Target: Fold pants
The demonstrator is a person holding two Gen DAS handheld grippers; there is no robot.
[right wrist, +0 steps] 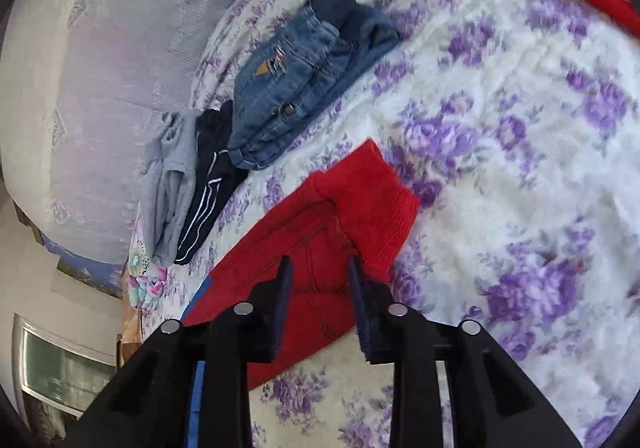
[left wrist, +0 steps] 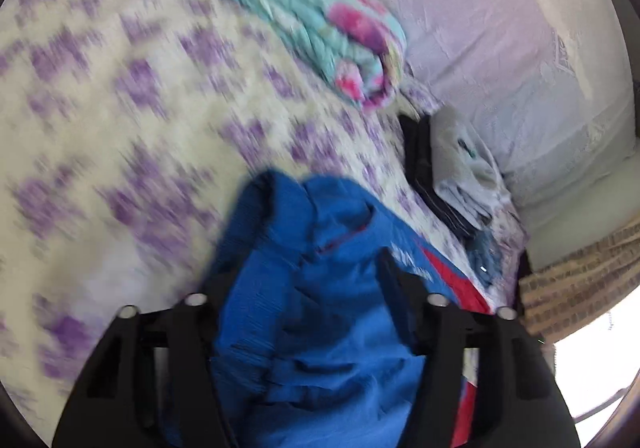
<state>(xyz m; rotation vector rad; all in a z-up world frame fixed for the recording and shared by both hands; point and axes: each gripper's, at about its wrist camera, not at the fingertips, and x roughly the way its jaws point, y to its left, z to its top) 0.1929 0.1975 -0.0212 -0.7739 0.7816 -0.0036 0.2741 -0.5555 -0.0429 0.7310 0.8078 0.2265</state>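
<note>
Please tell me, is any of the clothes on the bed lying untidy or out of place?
Yes. The jeans, the dark striped pants and the grey garment lie folded in a row near the pillow. The red and blue pants are crumpled on the floral bedsheet, one red cuff turned up, not yet folded.

Bedroom, floral bedspread (right wrist: 500,108), folded clothes (right wrist: 296,80)
</note>
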